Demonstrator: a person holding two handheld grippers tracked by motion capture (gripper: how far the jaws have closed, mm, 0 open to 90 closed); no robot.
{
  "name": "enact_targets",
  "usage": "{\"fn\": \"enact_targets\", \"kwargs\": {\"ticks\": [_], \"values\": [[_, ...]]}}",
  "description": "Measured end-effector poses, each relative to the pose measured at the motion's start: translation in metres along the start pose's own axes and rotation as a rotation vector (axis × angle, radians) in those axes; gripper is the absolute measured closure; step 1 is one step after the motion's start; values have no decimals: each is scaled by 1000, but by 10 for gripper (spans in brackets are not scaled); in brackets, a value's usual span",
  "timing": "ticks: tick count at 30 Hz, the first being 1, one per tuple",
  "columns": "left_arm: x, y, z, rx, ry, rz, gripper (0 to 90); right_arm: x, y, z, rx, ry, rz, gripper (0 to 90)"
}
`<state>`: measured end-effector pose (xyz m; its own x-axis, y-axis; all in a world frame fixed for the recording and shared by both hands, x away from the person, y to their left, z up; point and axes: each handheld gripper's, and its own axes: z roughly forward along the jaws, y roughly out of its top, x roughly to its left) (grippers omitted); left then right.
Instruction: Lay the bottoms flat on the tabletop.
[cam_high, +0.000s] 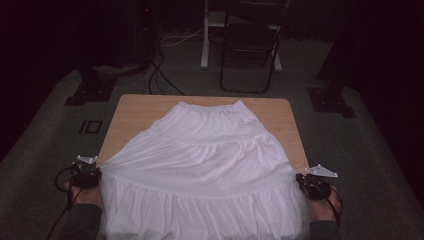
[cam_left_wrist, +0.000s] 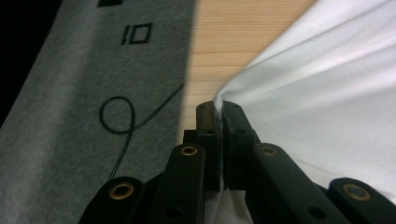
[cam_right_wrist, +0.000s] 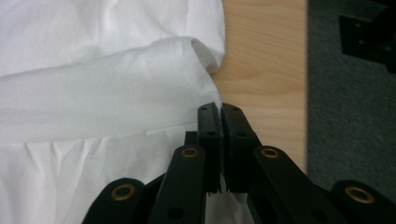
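The skirt (cam_high: 205, 165) lies spread over the counter (cam_high: 135, 112) in the middle of the frame, waistband at the top, hem hanging off the bottom edge. The left gripper (cam_high: 86, 175) and right gripper (cam_high: 315, 184) each pinch a side edge, jaws closed on cloth. I judge the spreading nearly done; folding is not yet begun.

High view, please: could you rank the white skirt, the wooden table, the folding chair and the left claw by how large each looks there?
1. white skirt; it hides much of the table.
2. wooden table, uncovered parts only.
3. folding chair, farther off, so its true size is unsure.
4. left claw.
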<state>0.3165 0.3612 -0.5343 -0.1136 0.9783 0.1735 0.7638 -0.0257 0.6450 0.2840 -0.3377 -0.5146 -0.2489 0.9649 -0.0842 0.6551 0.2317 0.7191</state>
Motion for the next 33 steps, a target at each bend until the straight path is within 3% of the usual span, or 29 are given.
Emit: {"fn": "enact_targets", "kwargs": {"ticks": [2,4,6,7,10,15,17,19,23,26,27,33], "values": [[3,-1,-1,3,-2,-18,874,4,-1,2,21,38,-15,813],[1,-3,-4,-9,-2,-6,872,5,-4,4,31,48,-15,737],[-1,-4,-8,-31,-22,-9,839,1,-7,4,-3,62,21,633],[-1,-4,-8,-31,-22,-9,800,1,-7,4,-3,62,21,633],[-5,-3,-17,-87,-43,-1,734,-6,-3,-4,-89,67,96,575],[-17,-3,-25,-134,-84,28,695,2,2,5,-74,130,56,539],[-21,-6,-26,-151,-126,46,687,7,0,13,-51,151,40,544],[-25,-8,-26,-153,-139,57,682,10,-3,21,-9,150,24,657],[-35,-14,-21,-134,-178,73,679,11,-7,24,51,97,17,860],[-37,-14,-20,-129,-182,84,679,7,-10,20,59,62,35,871],[-45,-17,-17,-110,-196,108,679,0,-17,15,63,31,80,882],[-51,-21,-19,-125,-242,123,660,-17,-30,5,63,-66,143,886]]}}
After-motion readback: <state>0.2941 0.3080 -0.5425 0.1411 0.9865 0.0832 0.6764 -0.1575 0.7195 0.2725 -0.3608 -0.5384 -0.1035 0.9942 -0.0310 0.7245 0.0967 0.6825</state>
